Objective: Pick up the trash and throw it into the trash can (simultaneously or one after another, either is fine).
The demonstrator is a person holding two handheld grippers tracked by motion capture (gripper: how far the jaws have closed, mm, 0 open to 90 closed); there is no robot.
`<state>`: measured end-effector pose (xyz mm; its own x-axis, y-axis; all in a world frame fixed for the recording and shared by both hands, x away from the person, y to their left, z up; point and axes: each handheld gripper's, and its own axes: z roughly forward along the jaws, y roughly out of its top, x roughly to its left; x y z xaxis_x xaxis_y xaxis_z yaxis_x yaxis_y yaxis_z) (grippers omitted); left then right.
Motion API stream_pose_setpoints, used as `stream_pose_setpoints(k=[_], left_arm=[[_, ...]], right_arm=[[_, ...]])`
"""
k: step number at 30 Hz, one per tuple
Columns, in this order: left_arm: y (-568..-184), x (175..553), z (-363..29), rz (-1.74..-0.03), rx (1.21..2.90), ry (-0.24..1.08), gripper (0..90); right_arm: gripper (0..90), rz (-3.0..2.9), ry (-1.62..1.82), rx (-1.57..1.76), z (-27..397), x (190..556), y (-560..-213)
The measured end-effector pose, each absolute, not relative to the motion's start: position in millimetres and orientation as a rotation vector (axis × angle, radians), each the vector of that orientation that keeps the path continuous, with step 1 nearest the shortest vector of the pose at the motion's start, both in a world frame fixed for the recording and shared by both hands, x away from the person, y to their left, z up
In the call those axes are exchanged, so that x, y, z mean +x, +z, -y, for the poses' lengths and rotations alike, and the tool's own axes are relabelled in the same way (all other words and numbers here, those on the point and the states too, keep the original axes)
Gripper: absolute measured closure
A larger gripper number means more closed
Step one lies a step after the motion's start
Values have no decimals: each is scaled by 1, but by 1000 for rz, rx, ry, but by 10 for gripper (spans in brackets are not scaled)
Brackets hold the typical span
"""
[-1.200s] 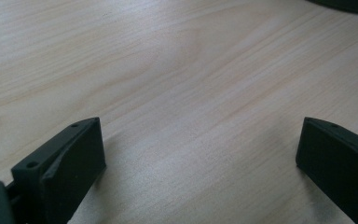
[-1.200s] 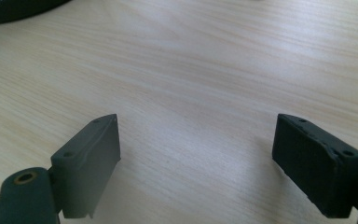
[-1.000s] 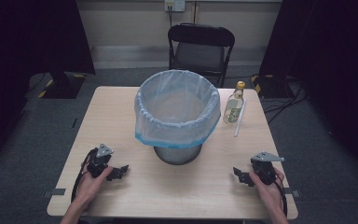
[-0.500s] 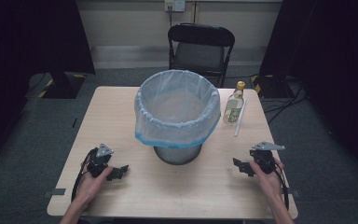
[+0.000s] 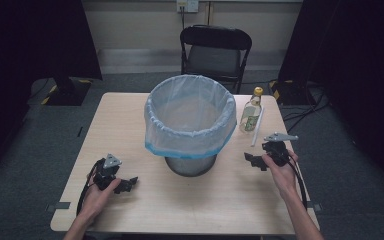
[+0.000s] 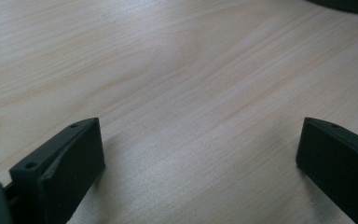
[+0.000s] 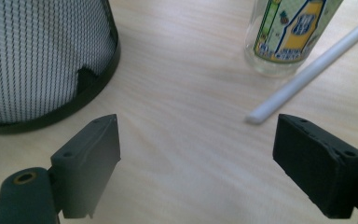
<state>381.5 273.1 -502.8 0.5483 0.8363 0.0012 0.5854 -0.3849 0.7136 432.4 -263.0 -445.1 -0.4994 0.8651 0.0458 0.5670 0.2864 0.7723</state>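
Note:
A mesh waste bin (image 5: 190,160) lined with a pale blue bag (image 5: 190,112) stands mid-table. Right of it are a small clear bottle (image 5: 250,116) with a yellow cap and a white rod (image 5: 256,127) lying flat. My right gripper (image 5: 254,161) is open, held just above the table in front of the rod and bottle. In the right gripper view the bin's mesh wall (image 7: 42,56) is at left, the bottle (image 7: 289,35) and rod (image 7: 314,67) at upper right, and the gap between the jaws (image 7: 198,163) is empty. My left gripper (image 5: 126,184) rests open near the front left, over bare wood (image 6: 200,158).
The light wooden table (image 5: 120,130) has free room left of the bin and along the front edge. A black folding chair (image 5: 215,50) stands behind the table. Dark curtains flank the scene, and cables lie on the grey floor at right.
My right gripper has moved forward and up the table, toward the rod and bottle. The left gripper has stayed in place.

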Motion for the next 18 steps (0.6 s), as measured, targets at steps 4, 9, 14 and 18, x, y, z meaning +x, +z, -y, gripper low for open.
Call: stream_pose_setpoints(k=[4,9,14,18], left_arm=[[-503,381,-273,-1140,2111,482,4],[-503,381,-273,-1139,2112,482,4],[-503,381,-273,-1140,2112,481,3],[-503,381,-273,-1139,2112,481,3]], right_arm=[[146,-2168,1064,1279,260,444,-442],[143,-2195,1037,1274,257,463,-436],[138,-2194,1041,1281,257,478,-430],[145,-2219,1013,1274,258,498,-426]])
